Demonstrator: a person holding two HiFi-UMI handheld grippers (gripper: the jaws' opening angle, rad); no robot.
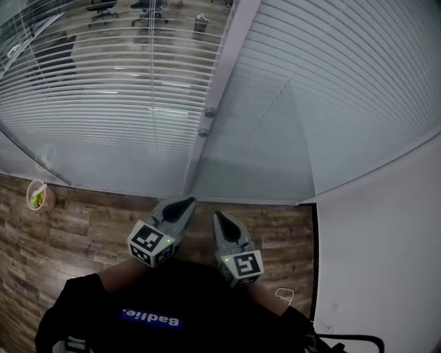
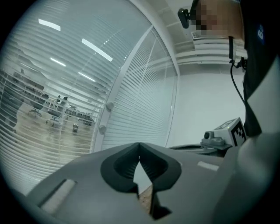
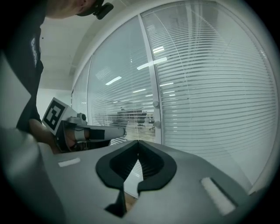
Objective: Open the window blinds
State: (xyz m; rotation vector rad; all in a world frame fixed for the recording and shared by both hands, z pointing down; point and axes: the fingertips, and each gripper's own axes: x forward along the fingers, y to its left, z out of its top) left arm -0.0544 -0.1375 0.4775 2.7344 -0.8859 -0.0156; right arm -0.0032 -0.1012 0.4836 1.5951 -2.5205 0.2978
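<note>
White slatted blinds hang behind two glass panels. The left blind has its slats tilted, so the office beyond shows through; the right blind looks solid white. On the post between them sit two round knobs, also seen in the left gripper view and the right gripper view. My left gripper and right gripper are side by side, low, short of the glass, pointing at the post. Both are shut and hold nothing.
A small bowl with something green in it stands on the wood floor at the left by the glass. A white wall closes the right side. A thin cable lies near it. Office chairs stand beyond the glass.
</note>
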